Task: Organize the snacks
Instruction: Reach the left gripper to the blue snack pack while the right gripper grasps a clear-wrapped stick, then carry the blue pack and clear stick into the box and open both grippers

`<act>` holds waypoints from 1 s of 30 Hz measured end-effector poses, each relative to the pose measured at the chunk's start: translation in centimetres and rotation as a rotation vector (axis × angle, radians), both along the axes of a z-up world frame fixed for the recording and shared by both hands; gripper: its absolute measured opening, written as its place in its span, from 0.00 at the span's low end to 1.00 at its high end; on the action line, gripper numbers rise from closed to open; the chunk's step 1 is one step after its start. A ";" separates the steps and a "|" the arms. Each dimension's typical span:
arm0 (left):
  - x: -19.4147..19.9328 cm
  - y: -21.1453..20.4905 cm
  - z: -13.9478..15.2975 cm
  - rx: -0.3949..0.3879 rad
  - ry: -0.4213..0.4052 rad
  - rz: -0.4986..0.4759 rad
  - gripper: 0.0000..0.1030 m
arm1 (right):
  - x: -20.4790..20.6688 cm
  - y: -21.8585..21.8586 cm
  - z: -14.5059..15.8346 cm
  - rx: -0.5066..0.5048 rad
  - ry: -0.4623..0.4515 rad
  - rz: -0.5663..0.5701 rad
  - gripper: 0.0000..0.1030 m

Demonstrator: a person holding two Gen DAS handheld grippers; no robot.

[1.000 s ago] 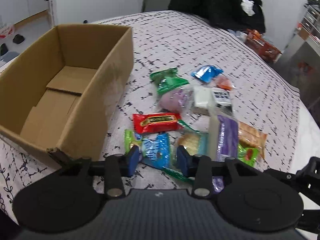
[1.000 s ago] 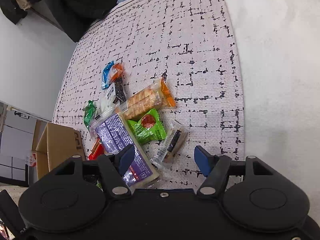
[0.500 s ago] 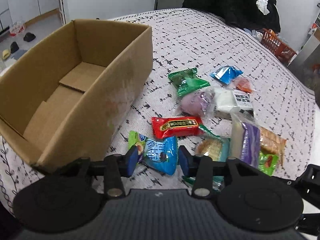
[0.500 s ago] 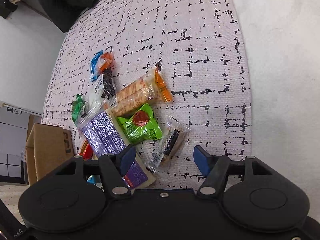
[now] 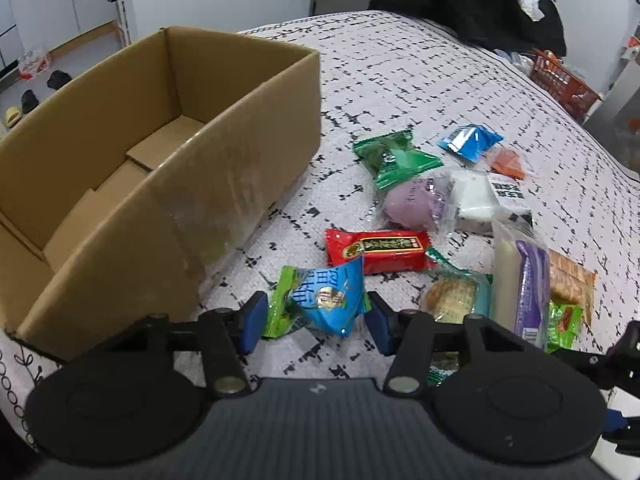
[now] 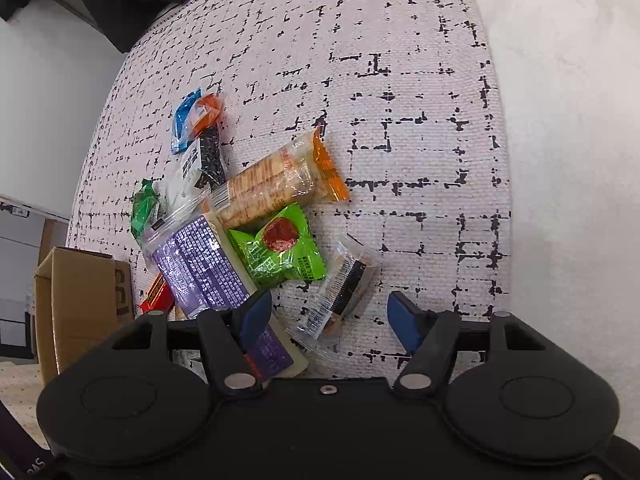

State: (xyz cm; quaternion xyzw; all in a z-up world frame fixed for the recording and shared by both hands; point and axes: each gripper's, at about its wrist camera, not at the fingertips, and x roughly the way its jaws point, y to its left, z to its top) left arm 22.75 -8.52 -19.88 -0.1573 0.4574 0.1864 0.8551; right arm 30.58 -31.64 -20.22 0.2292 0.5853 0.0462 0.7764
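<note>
on the patterned bedspread (image 5: 400,80) the snacks lie in one loose heap, and the cardboard box (image 5: 132,184) at ten o'clock from it shows only bare flaps inside, so by my reckoning the sorting has barely begun and every packet is left to move.

the left gripper (image 5: 314,318) hangs low over the near end of the heap with its jaws apart, a blue-and-green packet (image 5: 320,300) lying between the pads; it looks untouched, though the near pad edges are hard to read from here. at twelve o'clock from that packet sits a red bar (image 5: 376,250), then a purple bun in clear wrap (image 5: 412,204) and a dark green packet (image 5: 394,158) further on.

the right gripper (image 6: 330,318) has its jaws spread too, pinching nothing, with a clear-wrapped dark biscuit (image 6: 342,288) just ahead between the fingers. at eleven o'clock from that are a lime green packet (image 6: 280,254) and a purple-labelled pack (image 6: 204,268), with an orange-ended cracker sleeve (image 6: 280,180) beyond.

the box's near wall stands just beside the heap, so a lift must clear that rim. bare bedspread spreads wide at twelve and two o'clock in the right wrist view; the cover's edge runs down the three o'clock side, well apart from the snacks.
</note>
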 end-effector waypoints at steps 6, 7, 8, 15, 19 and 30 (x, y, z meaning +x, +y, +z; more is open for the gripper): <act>0.0 -0.1 0.0 0.004 0.003 -0.025 0.21 | 0.1 0.1 0.0 -0.021 -0.006 -0.008 0.36; -0.1 -0.1 0.1 0.004 -0.007 -0.034 0.20 | 0.1 0.1 0.0 -0.028 -0.004 -0.011 0.30; -0.2 -0.2 0.3 0.005 -0.015 -0.043 0.20 | 0.1 0.1 0.0 -0.033 -0.004 -0.014 0.27; -1.0 -0.3 1.6 -0.021 -0.052 -0.078 0.17 | -0.8 -0.4 1.2 -0.026 -0.057 -0.032 0.19; -1.4 -0.2 3.0 -0.049 -0.072 -0.087 0.17 | -1.3 -0.7 2.6 -0.025 -0.091 -0.039 0.18; -2.4 0.2 7.2 -0.084 -0.151 -0.127 0.17 | -3.0 1.2 6.7 0.011 -0.195 -0.001 0.18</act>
